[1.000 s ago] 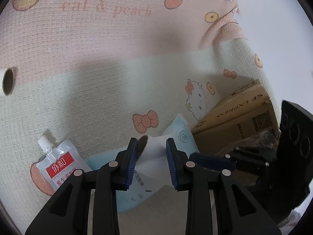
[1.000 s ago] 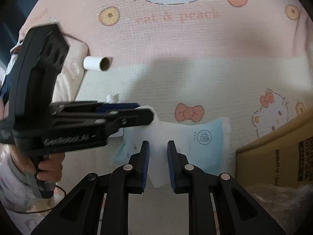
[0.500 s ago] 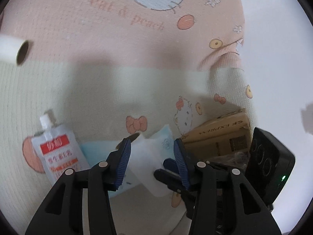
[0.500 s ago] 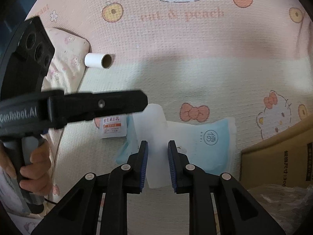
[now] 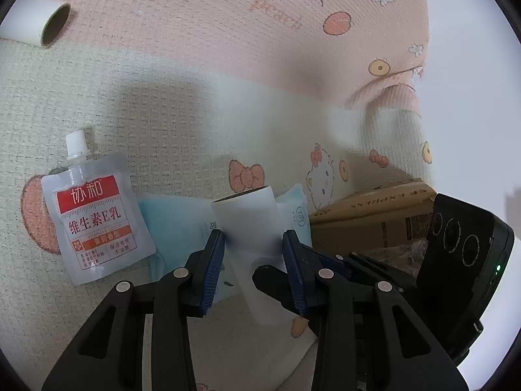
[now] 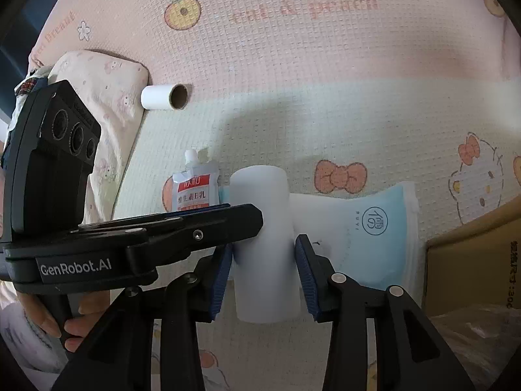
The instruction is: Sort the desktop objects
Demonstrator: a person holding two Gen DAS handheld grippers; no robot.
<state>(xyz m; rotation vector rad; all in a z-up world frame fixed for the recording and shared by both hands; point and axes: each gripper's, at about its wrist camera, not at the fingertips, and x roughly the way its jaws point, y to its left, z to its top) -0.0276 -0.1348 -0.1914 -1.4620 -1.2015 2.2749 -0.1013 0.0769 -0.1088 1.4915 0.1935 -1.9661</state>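
While your left gripper (image 5: pixel 253 267) and right gripper (image 6: pixel 264 272) both sit pinched on the smooth white paper roll (image 6: pixel 263 228), it's resting over a waffle-textured blanket (image 6: pixel 293 114).

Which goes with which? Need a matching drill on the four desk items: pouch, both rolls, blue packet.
Things:
1. spouted pouch
2. far roll
3. blue packet
4. near roll

Places or states:
A. between the fingers of the right gripper
B. on its side by the pillow, brown core facing the camera
C. red label, flat on the blanket
D. lying closest to the cardboard box

Pairs: 1-C, 2-B, 3-D, 4-A
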